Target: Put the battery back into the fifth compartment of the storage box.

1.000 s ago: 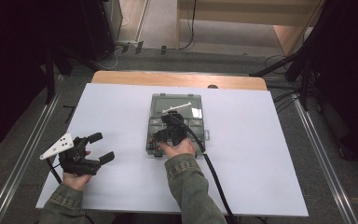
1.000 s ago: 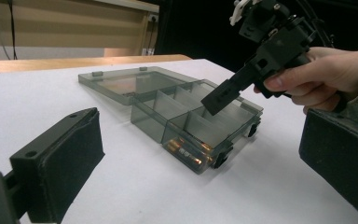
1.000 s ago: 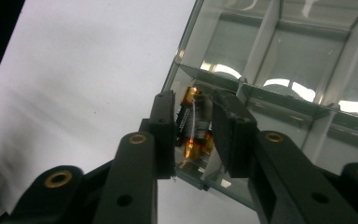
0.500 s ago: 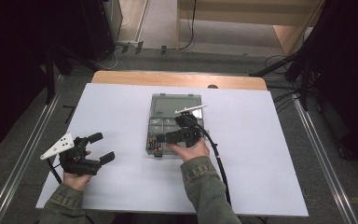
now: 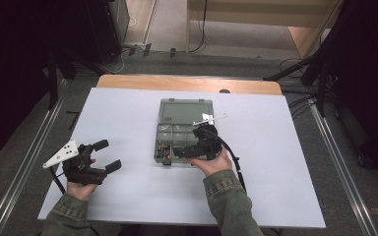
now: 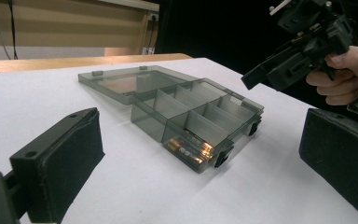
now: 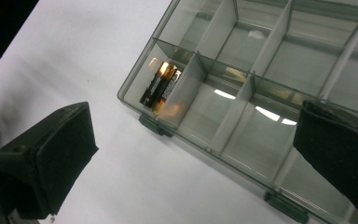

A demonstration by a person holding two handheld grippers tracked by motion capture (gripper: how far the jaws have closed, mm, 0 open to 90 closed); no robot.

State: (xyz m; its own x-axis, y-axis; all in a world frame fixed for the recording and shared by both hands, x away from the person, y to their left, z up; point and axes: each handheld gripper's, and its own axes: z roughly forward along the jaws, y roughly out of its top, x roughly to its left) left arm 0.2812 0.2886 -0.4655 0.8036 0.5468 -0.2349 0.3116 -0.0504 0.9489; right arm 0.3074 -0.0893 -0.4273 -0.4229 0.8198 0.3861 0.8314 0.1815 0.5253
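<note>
We see a smoky clear plastic box lying open at the centre of the high view, on a white table. Its long axis runs from the near edge toward the top of the frame, with the lid folded flat on the far side. Dividers split the tray into compartments, and two batteries lie side by side in the near corner compartment at the tray's lower left in the high view, their length running along the box. The right gripper, held in a hand, hovers over the near edge of the box, pointing left across the frame; its jaws stand apart with nothing between them. Half a second ago it sat slightly higher in the frame, over the tray. The left gripper rests low at the lower left of the frame, well apart from the box, jaws spread and empty, and it has not moved.
</note>
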